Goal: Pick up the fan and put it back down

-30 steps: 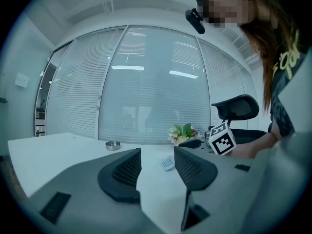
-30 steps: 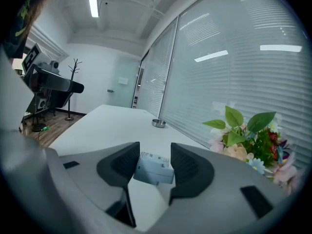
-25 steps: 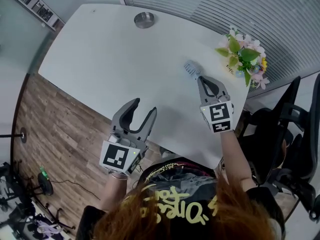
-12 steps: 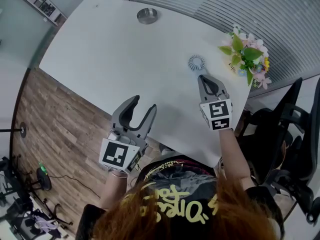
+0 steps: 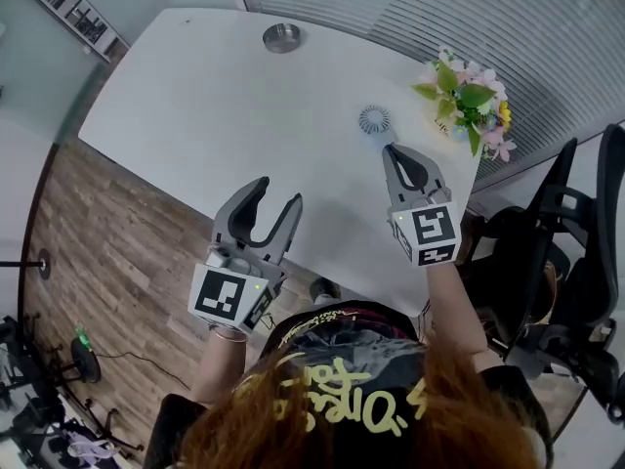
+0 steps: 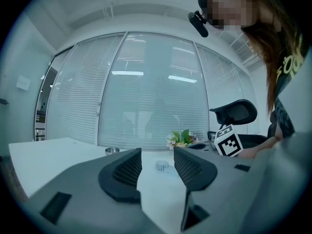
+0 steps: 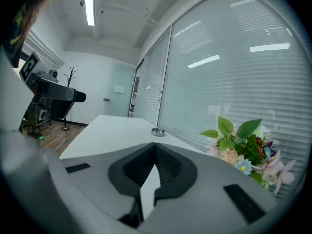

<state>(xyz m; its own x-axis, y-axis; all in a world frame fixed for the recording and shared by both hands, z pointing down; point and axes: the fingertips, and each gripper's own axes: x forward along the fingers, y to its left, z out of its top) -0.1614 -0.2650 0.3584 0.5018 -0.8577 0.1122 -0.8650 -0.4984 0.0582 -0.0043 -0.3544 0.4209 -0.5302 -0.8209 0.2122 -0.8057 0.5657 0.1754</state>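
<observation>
Small fan (image 5: 374, 119) stands free on the counter (image 5: 195, 86), upper right; our right gripper (image 5: 389, 150) is pressed together empty, left gripper (image 5: 276, 193) spread empty, so we're probably done.

head view looks steeply down on the counter (image 5: 195, 96); both gripper views face level across it, sharing the flowers (image 7: 243, 145).

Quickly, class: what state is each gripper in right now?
Left gripper: open, empty.
Right gripper: closed, holding nothing; the fan stands free on the table.
</observation>
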